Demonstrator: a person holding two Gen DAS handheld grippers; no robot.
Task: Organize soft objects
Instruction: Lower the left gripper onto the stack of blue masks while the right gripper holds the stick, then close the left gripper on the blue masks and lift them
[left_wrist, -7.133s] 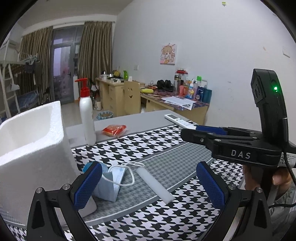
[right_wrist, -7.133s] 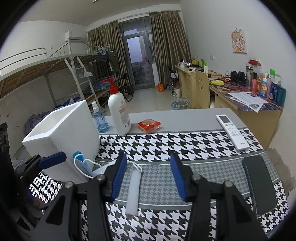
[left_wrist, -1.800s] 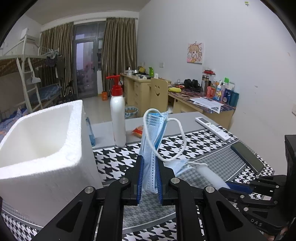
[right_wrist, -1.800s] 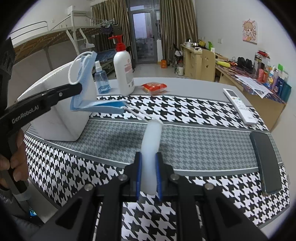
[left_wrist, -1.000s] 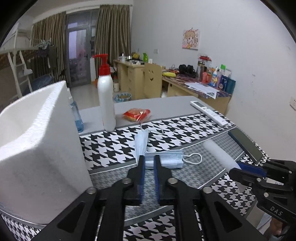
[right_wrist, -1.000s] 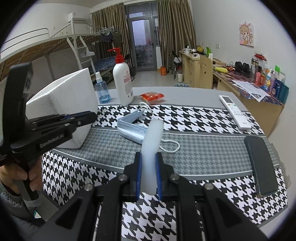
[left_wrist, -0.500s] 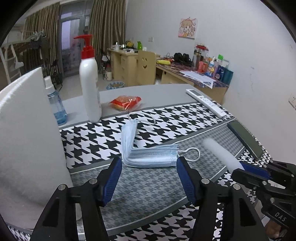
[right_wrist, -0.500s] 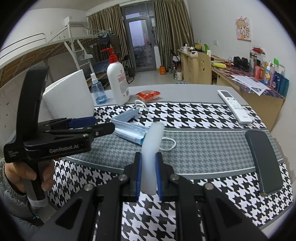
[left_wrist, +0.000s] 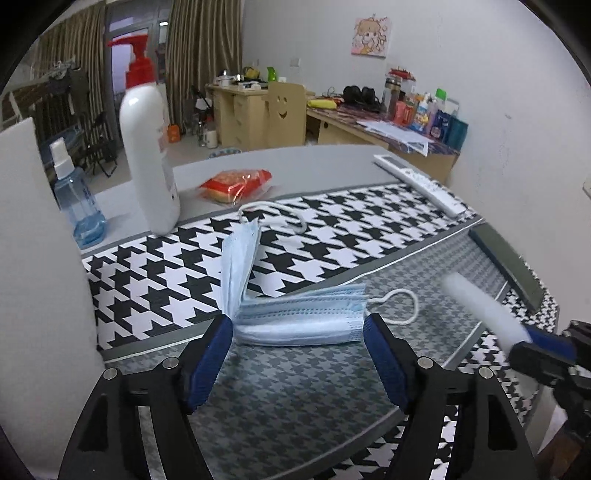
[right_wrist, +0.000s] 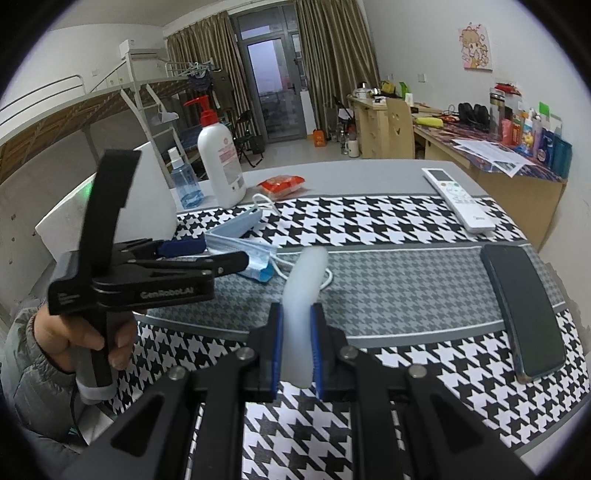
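I'm looking down on the table (left_wrist: 325, 162), grey top w/ a black-and-white houndstooth runner (left_wrist: 332, 236) across it; I'll place everything off the runner. At the runner's left end stands the big white foam box (left_wrist: 33, 258), its side filling the left of my left-wrist view. Behind the runner's far edge, on bare grey tabletop, sit the white pump bottle (left_wrist: 149, 147) w/ red pump, the small blue spray bottle (left_wrist: 79, 206) just beside the box, and a red snack packet (left_wrist: 236, 181). At the runner's right end lie the white remote (left_wrist: 421, 188) and, nearer me, a dark phone (right_wrist: 524, 310), flat, apart from each other.

Left gripper (left_wrist: 299, 350): jaws spread wide, they've just been opening. The stack of blue face masks (left_wrist: 295, 317) lies on the runner's grey middle band, between the blue pads but pads don't press it; the nearest corners sit right at the pad tips. Part of the stack is folded up and stands tilted, ear loops (left_wrist: 399, 306) trailing on the runner. In the right-wrist view a hand (right_wrist: 81, 347) in a grey sleeve grips that tool's handle at the runner's near left.

Right gripper (right_wrist: 297, 328): jaws nearly together, pinching the white foam stick (right_wrist: 303, 295) near its lower end. Stick points up and away over the grey band, tip just beside the masks; whether it touches them I can't tell.
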